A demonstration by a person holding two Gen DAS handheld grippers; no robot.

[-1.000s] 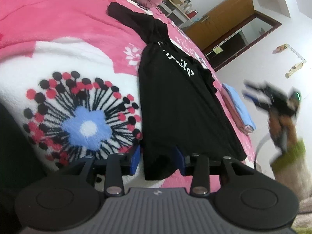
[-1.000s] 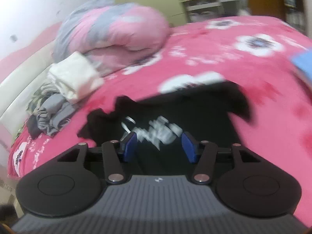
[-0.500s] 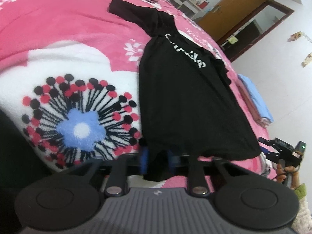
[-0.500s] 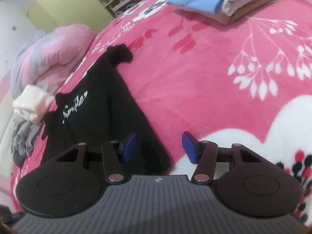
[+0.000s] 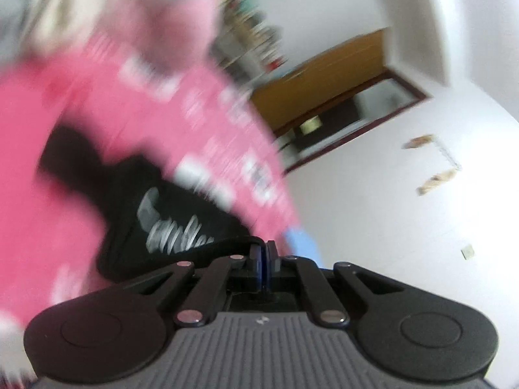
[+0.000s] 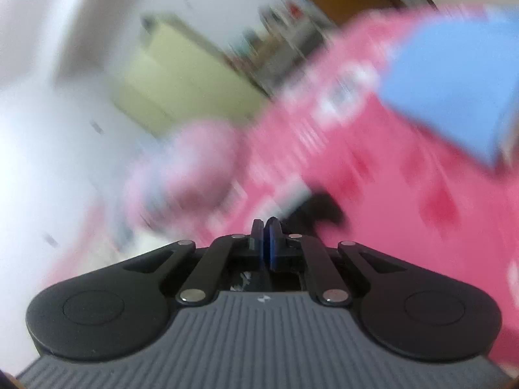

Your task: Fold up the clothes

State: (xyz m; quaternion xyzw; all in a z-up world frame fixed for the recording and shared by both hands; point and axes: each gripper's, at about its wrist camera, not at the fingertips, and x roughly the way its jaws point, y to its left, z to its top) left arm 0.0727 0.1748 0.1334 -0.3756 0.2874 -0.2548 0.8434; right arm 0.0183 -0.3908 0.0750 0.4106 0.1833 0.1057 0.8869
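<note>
Both grippers pinched shut on the hem, mid-lift

My left gripper (image 5: 263, 261) held its jaws together on the black shirt (image 5: 168, 214) — its printed chest and long axis ran ahead and left over the pink bedspread (image 5: 48, 97). My right gripper (image 6: 266, 240) was clamped too, seemingly on dark cloth just ahead — blur hid more.

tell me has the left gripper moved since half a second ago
Yes. The left gripper has swung forward over the black shirt; the wooden door stays upper right, and its jaws have closed.
</note>
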